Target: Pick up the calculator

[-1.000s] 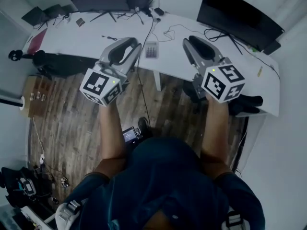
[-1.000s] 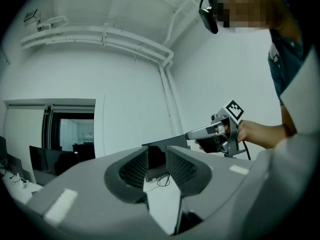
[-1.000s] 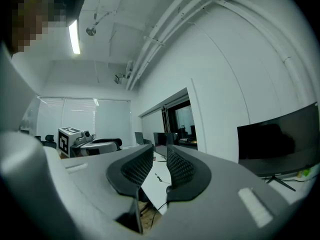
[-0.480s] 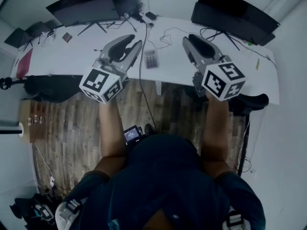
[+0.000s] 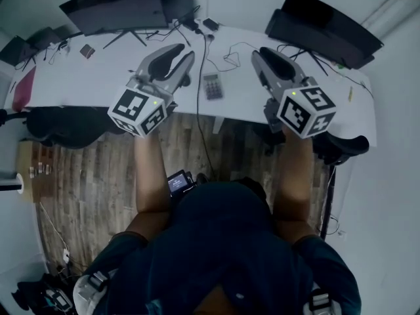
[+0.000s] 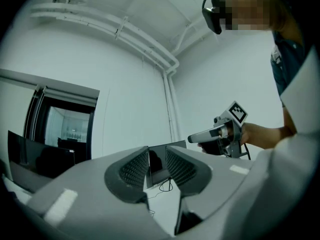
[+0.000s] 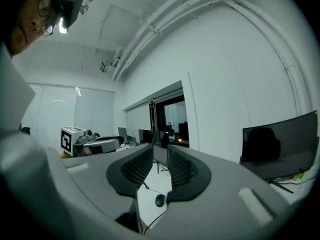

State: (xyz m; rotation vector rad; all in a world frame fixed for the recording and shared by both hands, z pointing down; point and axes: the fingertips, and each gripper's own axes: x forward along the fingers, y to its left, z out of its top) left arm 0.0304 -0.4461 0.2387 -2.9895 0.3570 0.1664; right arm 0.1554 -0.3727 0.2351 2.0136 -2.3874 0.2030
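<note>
- Over the last second the white tabletop (image 5: 98, 77) has come closer under us, and both hands now reach out over its near edge
- The calculator (image 5: 212, 86) sat level with the tips a second ago; now it lies flat near the front edge, between the two hand-held grippers and a little behind their tips, just beside a dark cable (image 5: 203, 64)
- The left hand-held gripper (image 5: 188, 52) has its jaws a narrow gap apart, with only the far monitor (image 5: 111, 12) showing through that gap
- The right hand-held gripper (image 5: 258, 52) is likewise slightly spread and holds nothing; a mouse (image 7: 159, 200) lies on the tabletop beyond it
- We judge the approach nearly done and the grasp not begun: one hand-held gripper must tip down and swing inward, and probably spread wider
- We make out no container on the tabletop, so nothing to report inside one
</note>
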